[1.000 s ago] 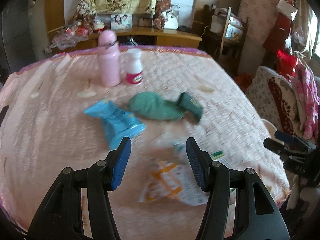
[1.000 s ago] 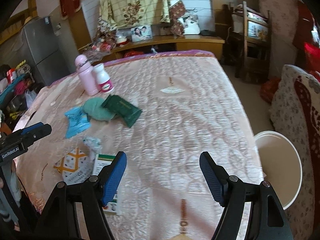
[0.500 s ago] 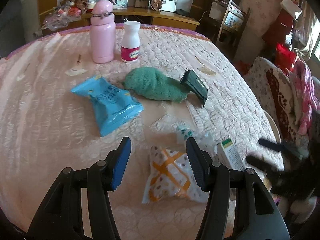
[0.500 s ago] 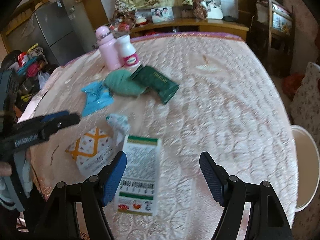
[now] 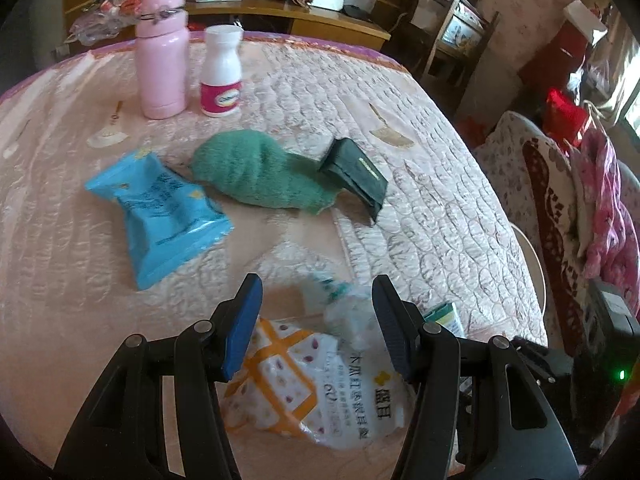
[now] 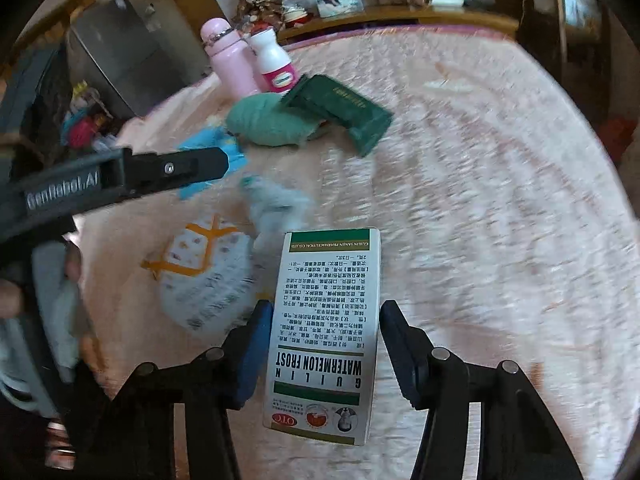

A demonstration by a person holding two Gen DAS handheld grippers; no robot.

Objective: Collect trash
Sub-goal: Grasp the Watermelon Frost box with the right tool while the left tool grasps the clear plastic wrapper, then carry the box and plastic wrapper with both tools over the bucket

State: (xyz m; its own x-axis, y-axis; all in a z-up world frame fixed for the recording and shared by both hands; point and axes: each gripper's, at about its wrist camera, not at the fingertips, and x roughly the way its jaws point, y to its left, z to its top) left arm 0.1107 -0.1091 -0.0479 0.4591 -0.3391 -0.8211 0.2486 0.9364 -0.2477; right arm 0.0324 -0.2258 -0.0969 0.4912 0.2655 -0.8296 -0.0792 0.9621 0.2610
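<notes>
Collection barely begun — I see both grippers spread and empty. My right gripper [image 6: 326, 344] straddles the medicine box [image 6: 326, 336] on the bed [image 6: 500, 220]; my left gripper [image 5: 316, 316] hovers over the orange-patterned wrapper [image 5: 304, 388]. Blue packet [image 5: 160, 208] and dark green pouch [image 5: 354, 178] lie untouched.

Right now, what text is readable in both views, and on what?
"GUILIN WATERMELON FROST", "OTC", "GUILIN SANJIN PHARMACEUTICAL CO.,LTD": medicine box, upside down in the right view.
"GenRobot.AI" (blurred): side of the left gripper.
Chinese characters: white and orange snack bag, legible only in part.
Too blurred or small: dark green packet, white bottle, blue packet.
</notes>
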